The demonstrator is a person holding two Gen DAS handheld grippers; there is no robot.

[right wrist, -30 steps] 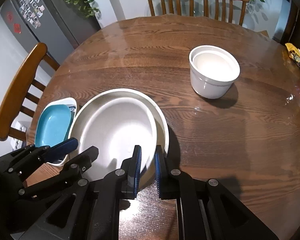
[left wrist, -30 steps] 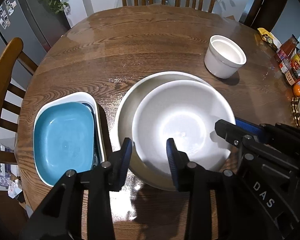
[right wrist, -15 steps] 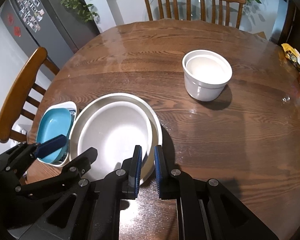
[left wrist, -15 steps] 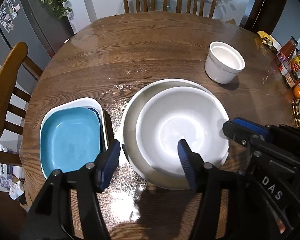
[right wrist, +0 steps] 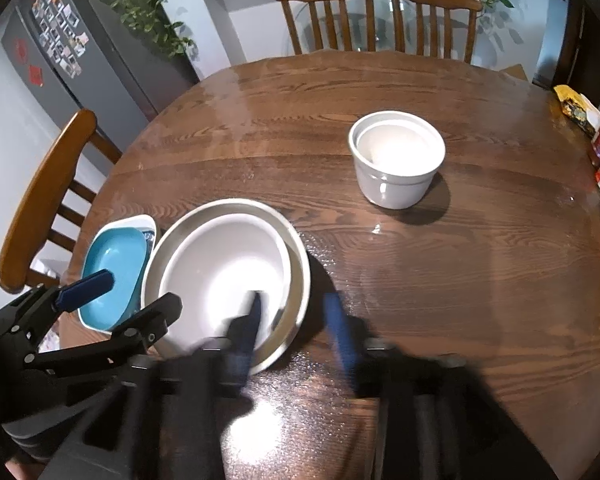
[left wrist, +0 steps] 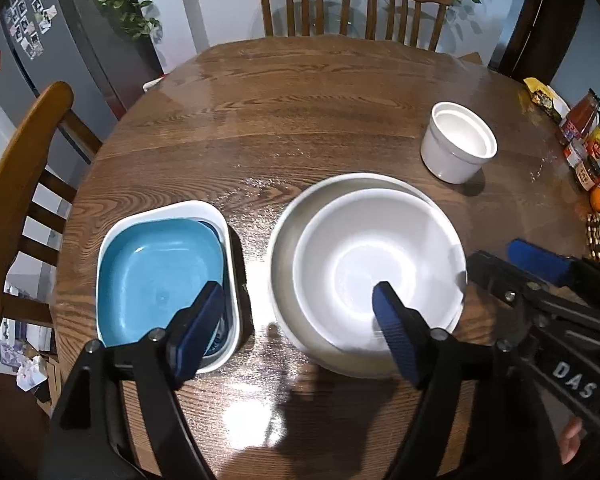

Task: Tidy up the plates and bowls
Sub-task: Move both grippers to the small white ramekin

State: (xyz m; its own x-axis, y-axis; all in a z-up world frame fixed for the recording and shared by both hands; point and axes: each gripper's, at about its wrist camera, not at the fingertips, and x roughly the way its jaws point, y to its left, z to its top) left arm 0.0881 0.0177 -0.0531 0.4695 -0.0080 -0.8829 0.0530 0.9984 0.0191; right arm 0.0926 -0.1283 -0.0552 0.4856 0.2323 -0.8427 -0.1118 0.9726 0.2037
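Left wrist view: left gripper point(left wrist: 300, 312) jaws wide and opening, gripping nothing, straddling the near-left rim of the white bowl point(left wrist: 380, 264), nested in the larger bowl point(left wrist: 284, 240) on the table point(left wrist: 320, 120). "DAS" reads on the right gripper point(left wrist: 516, 264).

Right wrist view: right gripper point(right wrist: 296, 320) blurred, jaws opening, astride both bowls' near rim, clamping nothing.

Under my claws is a round wooden table point(left wrist: 300, 112), glossy and grained. Directly on it sit a wide white bowl point(left wrist: 288, 256) with a smaller one nested inside, a white rectangular dish point(left wrist: 220, 216) just left of it holding a blue plate, and a small white ramekin point(left wrist: 456, 148) standing apart toward the far right. Jars and bottles point(left wrist: 592, 148) crowd the right edge.
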